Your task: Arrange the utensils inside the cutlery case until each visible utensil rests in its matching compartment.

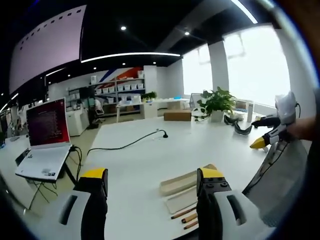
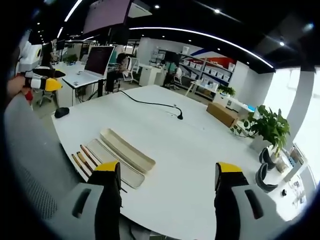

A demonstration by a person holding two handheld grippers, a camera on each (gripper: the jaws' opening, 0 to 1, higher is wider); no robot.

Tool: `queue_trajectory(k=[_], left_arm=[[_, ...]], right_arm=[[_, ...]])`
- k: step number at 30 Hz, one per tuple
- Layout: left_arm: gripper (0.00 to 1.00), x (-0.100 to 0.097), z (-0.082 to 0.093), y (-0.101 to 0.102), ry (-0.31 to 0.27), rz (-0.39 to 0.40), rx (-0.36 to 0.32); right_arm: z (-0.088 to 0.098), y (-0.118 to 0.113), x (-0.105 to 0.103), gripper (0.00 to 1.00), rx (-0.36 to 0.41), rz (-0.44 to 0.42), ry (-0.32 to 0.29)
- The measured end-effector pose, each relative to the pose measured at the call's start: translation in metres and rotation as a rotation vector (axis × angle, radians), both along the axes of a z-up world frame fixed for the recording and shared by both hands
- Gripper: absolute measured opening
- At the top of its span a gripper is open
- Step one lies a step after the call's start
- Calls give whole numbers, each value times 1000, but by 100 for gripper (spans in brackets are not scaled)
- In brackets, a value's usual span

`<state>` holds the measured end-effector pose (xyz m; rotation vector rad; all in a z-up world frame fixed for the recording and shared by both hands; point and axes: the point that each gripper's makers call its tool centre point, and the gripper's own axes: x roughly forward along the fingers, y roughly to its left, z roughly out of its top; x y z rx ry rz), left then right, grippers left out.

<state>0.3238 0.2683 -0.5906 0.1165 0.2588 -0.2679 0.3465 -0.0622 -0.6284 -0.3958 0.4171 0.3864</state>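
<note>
Laptop (image 1: 46,142) screen text — unreadable; cutlery case (image 2: 127,149) unlabelled.

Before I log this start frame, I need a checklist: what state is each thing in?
Left gripper: open, empty.
Right gripper: open, empty.
Cutlery case: lying flat on the white table.
Chopsticks: lying beside the case.
Laptop: open, screen lit.

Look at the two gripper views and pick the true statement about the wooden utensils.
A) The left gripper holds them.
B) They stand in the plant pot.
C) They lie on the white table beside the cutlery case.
C: the wooden utensils lie on the white table beside the cutlery case, ungripped.
</note>
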Motion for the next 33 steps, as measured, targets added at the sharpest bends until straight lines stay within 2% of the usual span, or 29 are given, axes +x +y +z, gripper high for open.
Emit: queue_trajectory(k=[6, 15, 19, 23, 26, 29, 33], left_arm=[[74, 0, -2, -2, 10, -10, 15], [74, 0, -3, 0, 10, -2, 20], [74, 1, -2, 1, 3, -2, 29], [75, 2, -1, 1, -5, -6, 47], [74, 2, -3, 3, 2, -1, 46], [74, 3, -2, 5, -2, 2, 53], [74, 5, 1, 7, -20, 2, 62]], right_arm=[[1, 1, 1, 74, -26, 11, -9], [0, 4, 0, 73, -21, 23, -4], [0, 11, -1, 63, -18, 63, 7], [-1, 18, 0, 57, 21, 88, 44], [1, 23, 0, 53, 32, 104, 45], [13, 28, 4, 48, 84, 109, 31], [25, 37, 17, 49, 73, 133, 2]])
